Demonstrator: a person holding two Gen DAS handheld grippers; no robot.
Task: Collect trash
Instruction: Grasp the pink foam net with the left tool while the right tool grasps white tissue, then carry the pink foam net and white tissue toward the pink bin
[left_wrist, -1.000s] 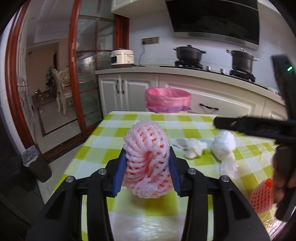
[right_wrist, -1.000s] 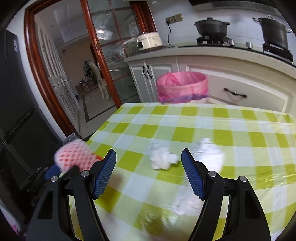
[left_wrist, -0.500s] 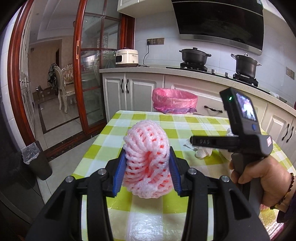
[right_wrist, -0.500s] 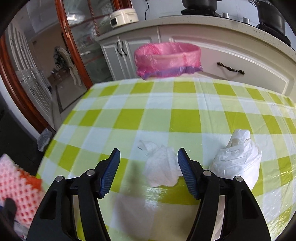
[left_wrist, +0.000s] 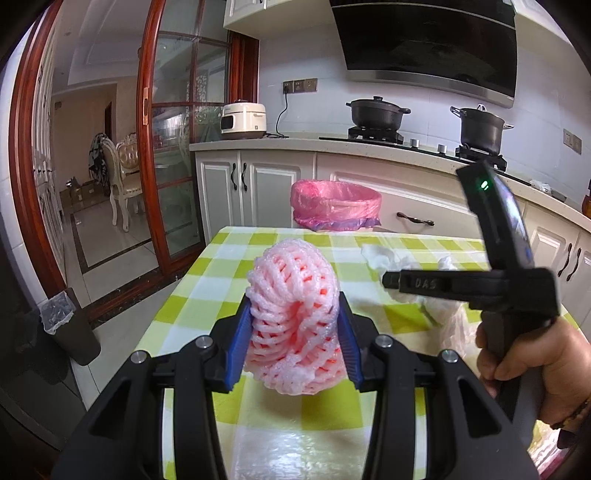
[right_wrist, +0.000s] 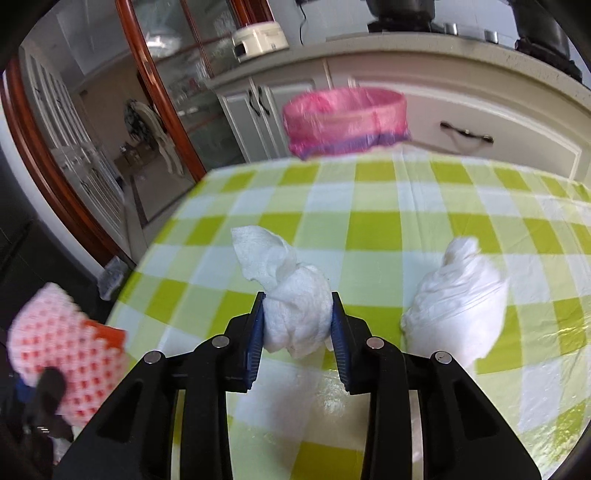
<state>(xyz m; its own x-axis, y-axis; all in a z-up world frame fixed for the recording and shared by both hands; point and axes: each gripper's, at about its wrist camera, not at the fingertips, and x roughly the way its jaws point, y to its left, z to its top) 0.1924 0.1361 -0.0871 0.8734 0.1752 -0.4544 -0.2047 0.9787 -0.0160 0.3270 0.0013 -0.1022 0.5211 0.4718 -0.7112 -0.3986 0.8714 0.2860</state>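
Foam net (right_wrist: 55, 343) blurred, cut by left edge.

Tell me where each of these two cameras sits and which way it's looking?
Left wrist view: rides the left gripper, looking across the checked table toward the pink-lined bin; jaws clamp a pink foam net; a hand shows.
Right wrist view: rides the right gripper, tilted down at the table; jaws, just closing, pinch a crumpled tissue.
Shared: table, bin, foam net, tissue, white plastic bag.

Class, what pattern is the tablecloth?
Green and white checks on the tablecloth, clearest in the right wrist view.
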